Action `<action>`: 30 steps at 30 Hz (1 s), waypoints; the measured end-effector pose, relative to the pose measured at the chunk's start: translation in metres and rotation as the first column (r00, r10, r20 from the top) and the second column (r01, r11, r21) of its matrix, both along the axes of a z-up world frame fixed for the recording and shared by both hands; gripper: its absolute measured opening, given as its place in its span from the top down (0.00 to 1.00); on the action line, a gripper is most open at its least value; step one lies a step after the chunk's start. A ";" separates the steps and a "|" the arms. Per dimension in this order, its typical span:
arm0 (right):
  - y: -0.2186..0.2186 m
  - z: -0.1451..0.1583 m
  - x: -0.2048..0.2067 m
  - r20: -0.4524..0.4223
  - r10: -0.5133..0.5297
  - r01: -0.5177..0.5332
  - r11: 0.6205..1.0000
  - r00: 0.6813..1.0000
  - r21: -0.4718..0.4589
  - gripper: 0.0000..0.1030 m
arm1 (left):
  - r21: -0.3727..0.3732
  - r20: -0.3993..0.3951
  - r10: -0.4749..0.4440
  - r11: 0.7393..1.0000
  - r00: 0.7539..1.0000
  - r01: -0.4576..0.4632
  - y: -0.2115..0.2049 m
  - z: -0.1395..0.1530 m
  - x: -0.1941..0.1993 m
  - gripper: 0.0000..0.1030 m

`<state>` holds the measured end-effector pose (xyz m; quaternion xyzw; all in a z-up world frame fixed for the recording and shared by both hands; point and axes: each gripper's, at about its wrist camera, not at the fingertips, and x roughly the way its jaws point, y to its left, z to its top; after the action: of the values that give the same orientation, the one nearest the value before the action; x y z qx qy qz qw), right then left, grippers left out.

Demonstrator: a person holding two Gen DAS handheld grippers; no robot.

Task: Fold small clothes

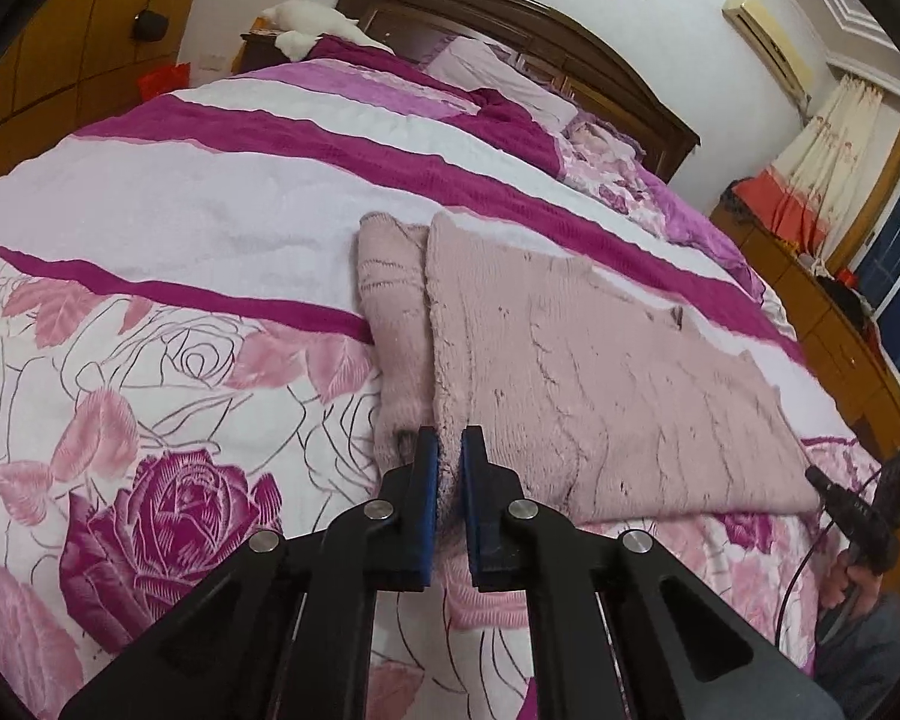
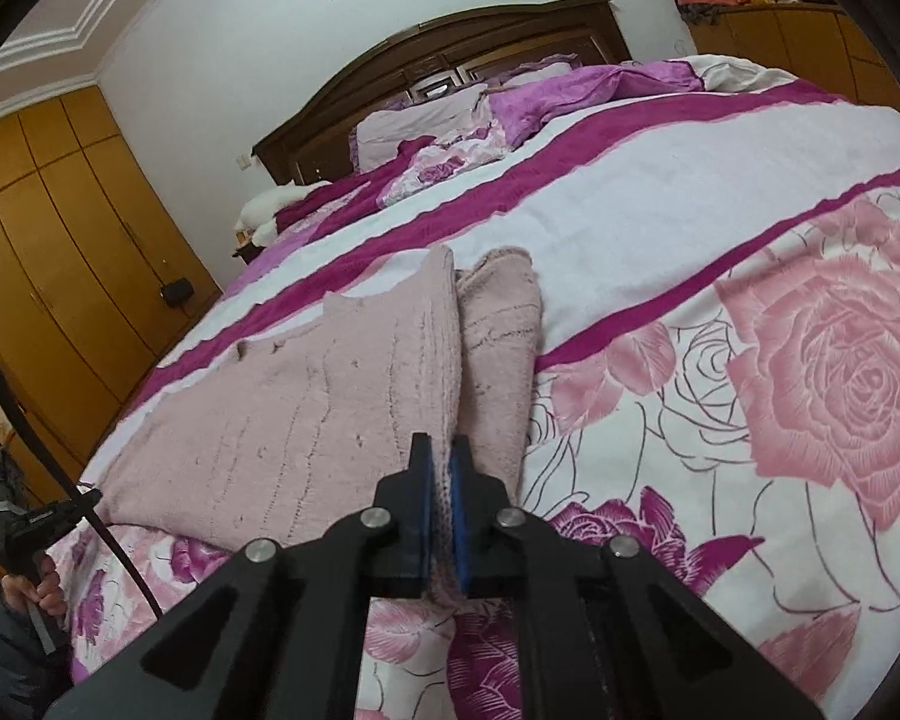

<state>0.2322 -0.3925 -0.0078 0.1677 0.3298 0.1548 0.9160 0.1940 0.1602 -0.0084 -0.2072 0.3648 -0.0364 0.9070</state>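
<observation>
The sweater [image 1: 600, 372] lies on the bed [image 1: 210, 192], ahead of both tongs. The left tongs [image 1: 449, 450] pinch its near left corner, the right tongs [image 2: 440, 456] its near right corner. A sleeve [image 1: 390, 312] lies folded along each side. Pillows [image 2: 420, 120] and headboard [image 2: 450, 36] stand beyond.

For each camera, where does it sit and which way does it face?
Left wrist: on the left gripper, facing the headboard; fingers pinch the pink sweater; the right hand shows.
Right wrist: on the right gripper, facing likewise, pinching the sweater's opposite corner; the left hand shows.
Shared: sweater, floral bedspread, headboard.
</observation>
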 end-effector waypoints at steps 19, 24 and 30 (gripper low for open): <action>-0.030 -0.005 -0.003 -0.039 -0.075 0.078 0.993 0.996 0.085 0.95 | -0.078 0.022 0.075 0.994 0.997 -0.073 0.021 0.008 -0.012 1.00; -0.036 -0.005 0.005 -0.065 -0.029 0.038 0.988 0.997 0.149 0.49 | -0.124 -0.004 0.111 0.986 0.994 -0.111 0.031 0.002 -0.009 1.00; -0.057 -0.010 0.040 -0.141 0.062 -0.016 0.952 0.988 0.305 0.33 | -0.124 -0.015 0.110 0.986 0.994 -0.111 0.032 -0.004 -0.001 1.00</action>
<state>0.2723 -0.4490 -0.0174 0.3109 0.3727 0.2086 0.8490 0.1926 0.1919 -0.0119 -0.2834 0.3534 -0.0080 0.8915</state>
